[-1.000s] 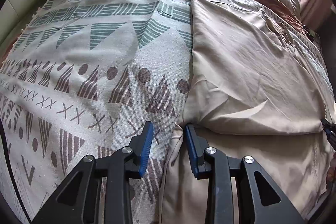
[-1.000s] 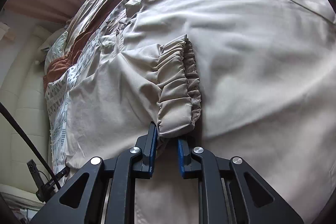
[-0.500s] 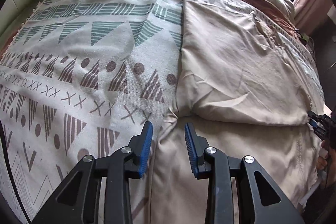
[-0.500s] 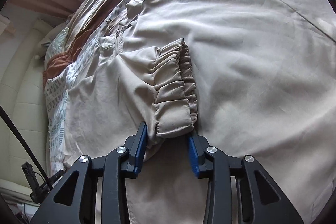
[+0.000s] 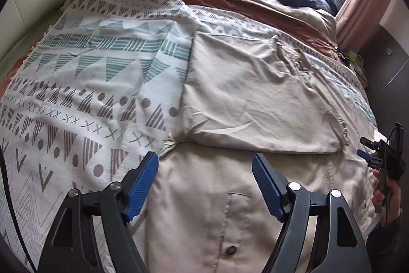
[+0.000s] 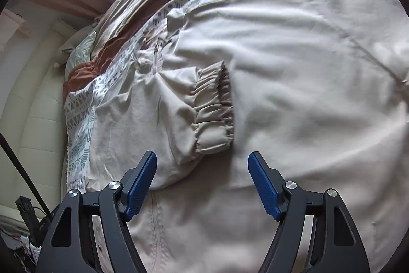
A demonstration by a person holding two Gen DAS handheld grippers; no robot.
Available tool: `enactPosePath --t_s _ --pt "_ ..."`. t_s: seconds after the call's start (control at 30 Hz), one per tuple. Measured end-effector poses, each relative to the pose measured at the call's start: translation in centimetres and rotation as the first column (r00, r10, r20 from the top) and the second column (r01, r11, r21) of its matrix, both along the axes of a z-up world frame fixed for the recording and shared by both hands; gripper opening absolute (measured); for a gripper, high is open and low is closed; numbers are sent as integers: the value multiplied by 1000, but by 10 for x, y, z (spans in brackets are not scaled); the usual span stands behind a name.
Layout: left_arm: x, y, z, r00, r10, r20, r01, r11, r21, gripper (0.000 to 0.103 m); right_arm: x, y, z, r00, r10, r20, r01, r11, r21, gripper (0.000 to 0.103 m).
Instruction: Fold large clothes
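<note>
You have just let go with both claws. A moment ago your left gripper was pinching the edge of the beige jacket, and your right gripper was pinching the gathered cuff of its sleeve. Now both sets of jaws are opening wide, and nothing is between the blue pads. The cloth lies flat under them, not touching them.

Both claws have also lifted up and back a little. You can see more of the bed now than before.

The jacket lies spread on the patterned blanket, on the side nearer the window. One part is folded over the rest, and its edge makes a straight line across the jacket just ahead of your left claw. The sleeve is laid across the body of the jacket, with the cuff resting on top, just ahead of your right claw.

So this fold looks done. The cloth stays where you put it and does not spring back.

The jacket is still big and wide, so it likely needs more folds. Next you will probably pick a new edge to grab. The button and seam near you show the part that is not yet folded.
</note>
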State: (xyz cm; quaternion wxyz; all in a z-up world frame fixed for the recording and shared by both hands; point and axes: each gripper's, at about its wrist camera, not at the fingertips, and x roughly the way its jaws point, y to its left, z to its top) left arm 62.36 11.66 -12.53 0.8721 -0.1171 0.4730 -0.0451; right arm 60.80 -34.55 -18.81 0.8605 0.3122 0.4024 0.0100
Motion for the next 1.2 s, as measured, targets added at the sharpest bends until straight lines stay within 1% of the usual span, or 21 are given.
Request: enactPosePath --t_s 0.07,0.23,0.5,0.53,0.57,0.6,0.7,0.73,0.8,0.87,1.03,1.13,1.2 --pt "0 -9 6 1000 0 13 -1 1000 15 81 -16 -12 10 1000 -17 14 17 1000 -23 73" --pt "2 -37 16 999 -23 34 23 1000 2 81 -63 -50 36 995 -87 57 93 991 -93 73" --pt "11 -100 29 991 -116 60 117 993 -2 81 -136 -112 65 971 -207 116 221 967 -125 73" --pt "12 -108 31 990 -129 63 130 992 -3 85 -144 -121 68 967 -223 119 238 963 -127 73" --pt "13 -115 32 988 -141 67 142 990 -6 98 -152 -127 71 962 -244 122 259 957 -128 73" --pt "14 -121 34 986 -150 73 151 988 -10 103 -159 -133 74 957 -262 124 277 952 -128 72" --pt "17 -139 39 980 -180 90 181 983 -12 103 -180 -150 82 941 -307 141 325 936 -132 72" --pt "18 -145 40 978 -186 95 189 982 -17 103 -184 -152 84 936 -320 148 340 931 -136 71" --pt "20 -155 42 976 -194 102 196 980 -16 103 -194 -159 87 925 -346 158 367 920 -135 59" --pt "23 -166 42 974 -204 102 207 978 -21 103 -200 -165 86 919 -361 157 381 916 -123 54" --pt "29 -184 38 970 -223 102 226 974 -21 103 -202 -181 76 909 -389 147 405 909 -97 46" --pt "35 -191 32 970 -225 93 227 974 -16 103 -196 -190 69 906 -401 135 414 906 -89 42" --pt "39 -194 27 971 -223 82 224 975 -9 103 -191 -200 63 904 -409 126 420 904 -82 38"
